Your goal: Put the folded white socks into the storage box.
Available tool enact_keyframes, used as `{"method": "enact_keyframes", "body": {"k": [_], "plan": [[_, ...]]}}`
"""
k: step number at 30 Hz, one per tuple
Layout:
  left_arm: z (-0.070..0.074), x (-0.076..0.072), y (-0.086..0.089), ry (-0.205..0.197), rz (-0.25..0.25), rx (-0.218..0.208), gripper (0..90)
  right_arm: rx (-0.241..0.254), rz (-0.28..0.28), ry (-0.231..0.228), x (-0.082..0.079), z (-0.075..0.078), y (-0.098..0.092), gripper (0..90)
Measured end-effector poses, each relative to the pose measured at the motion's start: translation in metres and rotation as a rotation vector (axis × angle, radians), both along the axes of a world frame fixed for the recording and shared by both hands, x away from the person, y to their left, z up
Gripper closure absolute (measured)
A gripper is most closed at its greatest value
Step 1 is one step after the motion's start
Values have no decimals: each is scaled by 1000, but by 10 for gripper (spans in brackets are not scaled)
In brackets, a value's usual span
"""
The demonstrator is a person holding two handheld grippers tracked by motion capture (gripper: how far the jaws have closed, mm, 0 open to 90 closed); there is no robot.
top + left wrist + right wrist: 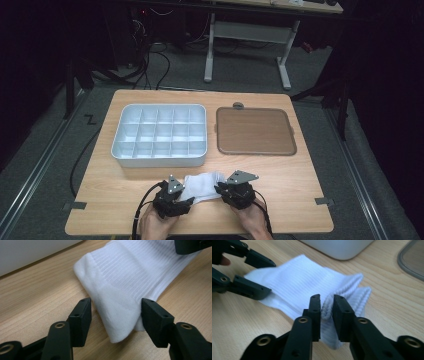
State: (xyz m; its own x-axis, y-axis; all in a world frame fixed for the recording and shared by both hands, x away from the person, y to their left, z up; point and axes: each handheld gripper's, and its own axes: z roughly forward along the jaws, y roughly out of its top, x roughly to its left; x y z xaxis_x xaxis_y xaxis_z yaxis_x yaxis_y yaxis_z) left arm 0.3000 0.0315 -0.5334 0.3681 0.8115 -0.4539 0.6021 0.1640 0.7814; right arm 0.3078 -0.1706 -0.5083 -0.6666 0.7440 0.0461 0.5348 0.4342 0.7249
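One pale grey compartment tray (159, 135) sits on the wooden tabletop (280, 175), divided by thin walls into a grid of four rows by five, twenty cells in all; every cell that shows looks bare; just to its right lies one flat brown lid (255, 131) with a grey rim, well apart from the tray by a narrow strip of wood; one white sock (204, 184) lies flat near the front edge of the tabletop, in front of the tray and between the two hands; the left claw (116, 315) has its jaws spread wide on either side of the sock's smooth closed end, one pad at the fabric's edge and the other apart from it, so it grips nothing; the right claw (327, 308) is nearly closed, pinching the ribbed cuff of the sock between its pads; two claws, one sock, one tray, one lid; the left hand (155, 225) and right hand (255, 222) come in from the bottom edge
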Motion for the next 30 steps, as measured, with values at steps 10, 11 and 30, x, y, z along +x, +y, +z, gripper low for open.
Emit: {"method": "enact_keyframes", "body": {"k": [10, 11, 30], "plan": [[-3, -2, -5, -47, 37, 58, 506, 13, -6, -43, -5, 6, -6, 852], [-3, -2, -5, -47, 42, 57, 508, 15, -9, -46, -6, 7, -7, 852], [21, -2, 3, -43, -14, -106, 436, -4, -35, -11, -7, -10, -17, 847]]}}
